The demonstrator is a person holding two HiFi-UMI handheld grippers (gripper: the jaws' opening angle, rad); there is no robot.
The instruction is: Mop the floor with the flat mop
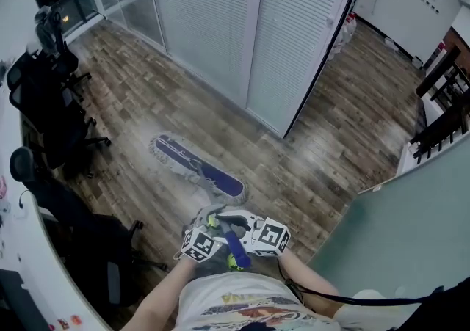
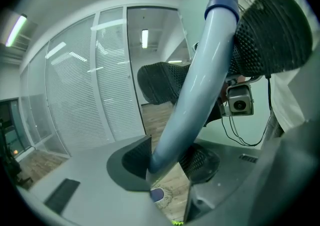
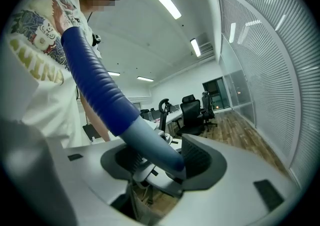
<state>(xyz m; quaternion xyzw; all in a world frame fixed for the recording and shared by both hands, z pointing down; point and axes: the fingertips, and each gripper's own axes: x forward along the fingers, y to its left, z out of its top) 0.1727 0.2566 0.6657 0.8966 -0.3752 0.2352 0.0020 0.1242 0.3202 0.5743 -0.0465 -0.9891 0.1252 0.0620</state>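
The flat mop's blue pad with its white fringe [image 1: 198, 166] lies flat on the wood floor, slanting from upper left to lower right. Its handle [image 1: 233, 246] rises toward me, dark blue at the top. My left gripper [image 1: 200, 241] and right gripper [image 1: 268, 236] sit side by side on that handle, close to my body. In the left gripper view the pale blue tube [image 2: 195, 84] passes between the left gripper's [image 2: 167, 162] pads, and the mop pad [image 2: 157, 195] shows below. In the right gripper view the right gripper [image 3: 160, 162] is shut on the tube just below the ribbed blue grip [image 3: 95, 84].
Black office chairs [image 1: 44, 124] and a white desk edge [image 1: 22, 263] line the left side. A glass partition with white blinds [image 1: 220, 28] runs across the back. A pale green wall [image 1: 411, 227] stands at the right, with a dark rack [image 1: 448, 102] beyond it.
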